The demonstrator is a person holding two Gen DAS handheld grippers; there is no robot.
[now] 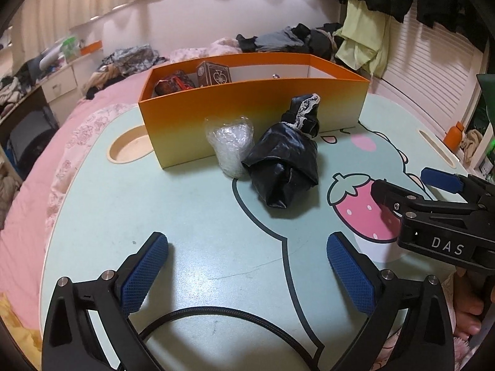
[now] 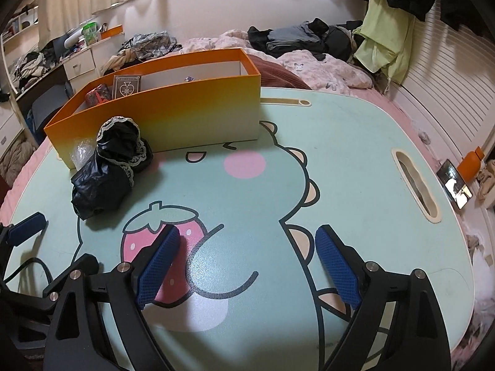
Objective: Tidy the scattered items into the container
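An orange box [image 1: 247, 108] stands at the back of the mint lap table [image 1: 191, 216]; it also shows in the right wrist view [image 2: 173, 111]. Inside it are a card box [image 1: 214, 72] and a red wrapped item [image 1: 173, 84]. In front of it lie a clear bubble-wrap roll [image 1: 230, 145] and a black lace-trimmed bundle [image 1: 284, 167], which also shows in the right wrist view [image 2: 108, 170]. My left gripper [image 1: 247, 272] is open and empty, short of both items. My right gripper [image 2: 247, 266] is open and empty over the strawberry print, and it shows at the right of the left wrist view [image 1: 402, 185].
The table sits on a pink bed [image 1: 27, 185] with piled clothes [image 2: 309, 40] behind. A round cup recess [image 1: 130, 148] is left of the box, a handle slot [image 2: 414, 182] at the right. A phone [image 2: 454, 182] and orange bottle [image 2: 470, 164] lie beyond the right edge.
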